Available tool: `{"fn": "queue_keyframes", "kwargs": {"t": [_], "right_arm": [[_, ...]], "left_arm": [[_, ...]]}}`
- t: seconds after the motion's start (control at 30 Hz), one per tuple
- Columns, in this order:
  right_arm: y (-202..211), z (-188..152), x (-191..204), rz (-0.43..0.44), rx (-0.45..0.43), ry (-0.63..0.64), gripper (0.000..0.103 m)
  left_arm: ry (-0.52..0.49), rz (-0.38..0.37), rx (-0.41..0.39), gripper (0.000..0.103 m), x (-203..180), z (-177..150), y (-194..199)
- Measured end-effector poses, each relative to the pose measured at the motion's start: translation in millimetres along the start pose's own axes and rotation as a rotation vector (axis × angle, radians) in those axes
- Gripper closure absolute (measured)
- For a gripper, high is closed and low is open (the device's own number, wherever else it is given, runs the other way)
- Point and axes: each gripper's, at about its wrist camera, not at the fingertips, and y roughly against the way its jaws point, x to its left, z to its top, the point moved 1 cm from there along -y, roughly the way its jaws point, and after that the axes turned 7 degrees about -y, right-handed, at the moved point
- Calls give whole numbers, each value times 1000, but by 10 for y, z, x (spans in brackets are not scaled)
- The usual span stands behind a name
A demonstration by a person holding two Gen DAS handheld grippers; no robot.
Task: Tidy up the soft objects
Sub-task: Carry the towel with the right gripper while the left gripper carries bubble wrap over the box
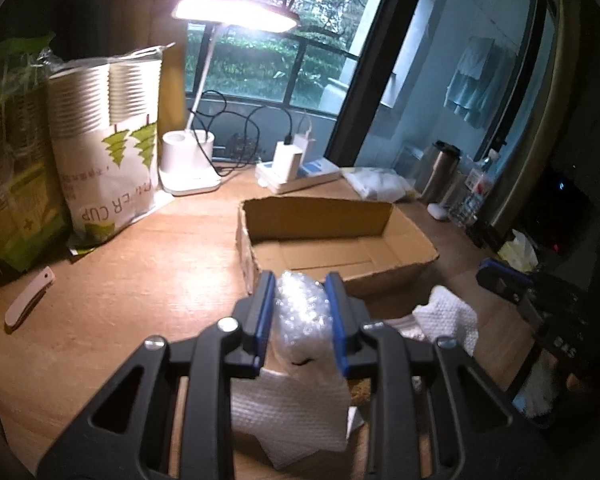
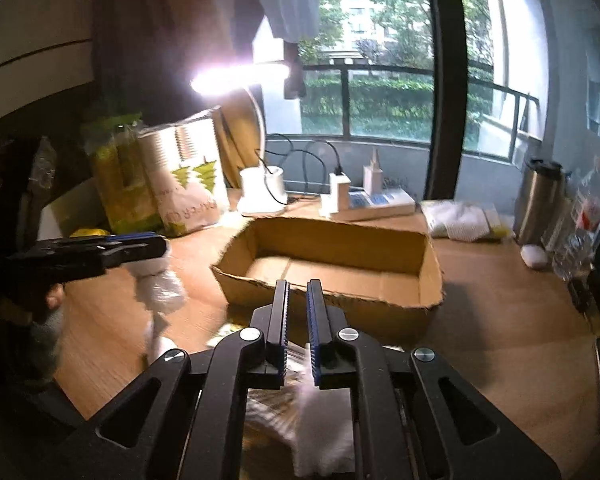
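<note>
- A wooden desk point(image 1: 148, 280) stands by a window, under a lit lamp point(image 1: 236, 12).
- My left tongs point(image 1: 300, 280) are clamped on a wad of bubble wrap point(image 1: 300, 308), held above the desk just short of the cardboard box point(image 1: 340, 240).
- My right tongs point(image 2: 298, 286) are nearly closed on a white tissue point(image 2: 320, 420) that hangs below them, close to the box's torn near edge.
- The box sits open and bare inside, with free desk on both sides.
- A bag of paper cups point(image 1: 112, 140) reads "ER CUP".

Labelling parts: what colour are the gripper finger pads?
Blue pads on black fingers, clearest in the left wrist view.
</note>
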Motion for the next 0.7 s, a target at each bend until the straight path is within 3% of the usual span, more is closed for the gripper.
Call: {"fn": "queue_keyframes", "kwargs": {"t": [0.13, 0.3, 0.33, 0.37, 0.43, 0.7], "right_arm": [[-75, -65, 157, 30, 35, 23, 93], [-380, -312, 577, 146, 161, 51, 92], [-453, -366, 676, 164, 187, 60, 85], [-554, -430, 786, 181, 218, 66, 69], [-702, -523, 938, 214, 274, 78, 51], [-1192, -823, 1193, 181, 440, 68, 48]], "left_arm": [[26, 13, 11, 76, 125, -130, -16], [76, 17, 9, 76, 301, -291, 38], [81, 20, 4, 76, 329, -314, 66], [86, 26, -1, 76, 375, -342, 102], [97, 31, -6, 76, 445, -387, 163], [127, 39, 4, 76, 673, -615, 309]]}}
